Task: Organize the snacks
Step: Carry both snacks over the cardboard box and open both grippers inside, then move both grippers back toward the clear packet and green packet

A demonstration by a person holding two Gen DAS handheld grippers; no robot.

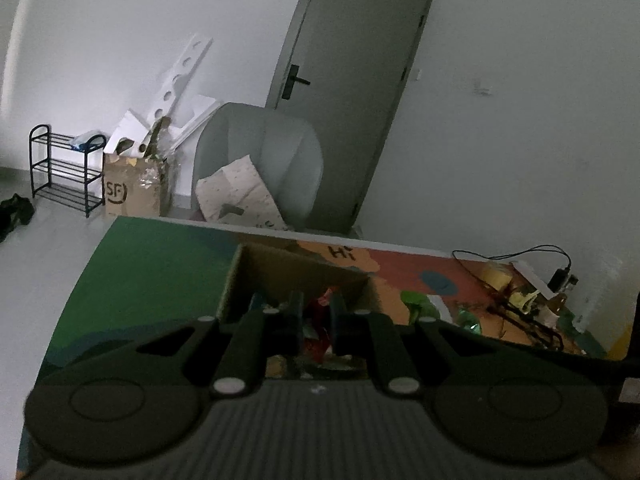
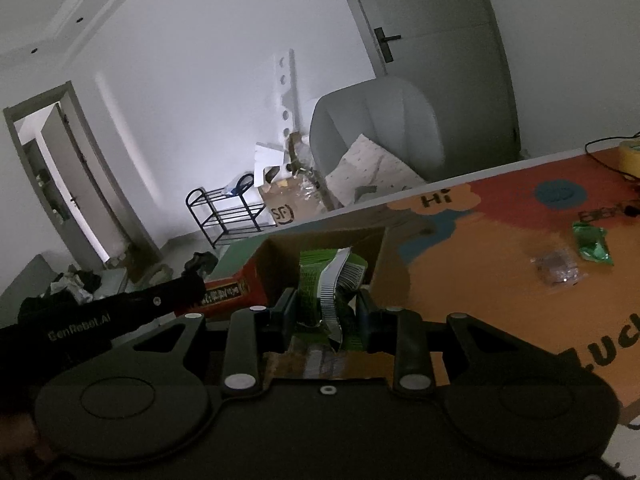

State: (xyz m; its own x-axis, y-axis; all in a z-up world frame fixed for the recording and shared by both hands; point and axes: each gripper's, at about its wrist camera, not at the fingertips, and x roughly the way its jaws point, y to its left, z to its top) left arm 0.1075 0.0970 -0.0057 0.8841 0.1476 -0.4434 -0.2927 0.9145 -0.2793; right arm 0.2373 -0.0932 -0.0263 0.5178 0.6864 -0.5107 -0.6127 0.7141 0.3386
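The right wrist view shows the tabletop, covered with a colourful mat with the word "Hi" near its far edge. An open cardboard box stands on the tabletop close to its far edge, toward the left part of the mat. The right hand-held gripper is over the near part of this box and is clenched on a green snack packet, which has a white striped part and stands up between the two fingers, partly above the box opening. Just left of the box a red package lies against its outside wall, and the black body of the other tool crosses in front of it. On the right part of the tabletop, well apart from the box, a small green packet lies flat, and near it, a little closer to the near edge, a clear plastic wrapper.

In the left wrist view the left hand-held gripper hangs over the same box. Its fingers are close together with a red snack packet seen between them, but I cannot tell if they really grip it or if the packet only lies in the box below. Other snacks in the box are too dark to name.
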